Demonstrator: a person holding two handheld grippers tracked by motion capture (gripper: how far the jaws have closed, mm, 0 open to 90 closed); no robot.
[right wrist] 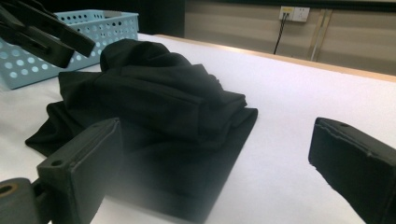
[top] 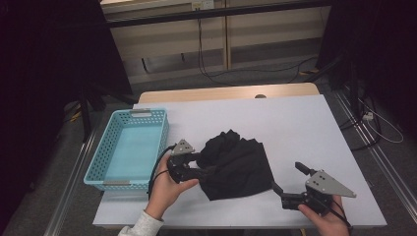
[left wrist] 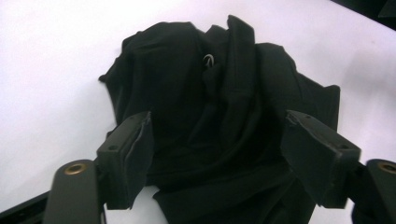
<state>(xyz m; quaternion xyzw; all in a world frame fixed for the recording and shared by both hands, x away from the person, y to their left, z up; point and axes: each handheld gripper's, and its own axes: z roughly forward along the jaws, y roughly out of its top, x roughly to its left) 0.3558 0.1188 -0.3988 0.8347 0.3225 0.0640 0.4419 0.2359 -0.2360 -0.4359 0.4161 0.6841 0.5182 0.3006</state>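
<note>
White-topped desk (top: 295,128) in a dim room, wooden edge along the far side, cables trailing over the floor behind.

High view: black garment (top: 236,164) bunched in a loose heap near the desk's front middle. Light blue perforated basket (top: 129,147) just left of it, at the desk's left edge. Left gripper (top: 196,164) held low in the left hand (top: 164,189), jaws reaching into the garment's left side. Right gripper (top: 290,179) in the right hand (top: 324,219) at the front right, near the garment's lower right corner, jaws spread, one tip just beside the cloth.

Left gripper view: jaws set wide apart, rising from the bottom on either side of the crumpled garment (left wrist: 215,107). Cloth lying between the jaws, with a fold lying against the inner face of the left-hand jaw; no squeeze on the fabric visible. Small pale loop showing among the upper folds. White desk (left wrist: 51,84) all round the heap.

Right gripper view: jaws spread wide, nothing pinched between them. Garment (right wrist: 154,100) ahead and to the left, piled in folds, its flat lower layer reaching close to the left-hand jaw. Basket (right wrist: 28,65) beyond at the upper left, the left gripper (right wrist: 46,39) dark in front of it. Wall socket (right wrist: 294,13) in the background.
</note>
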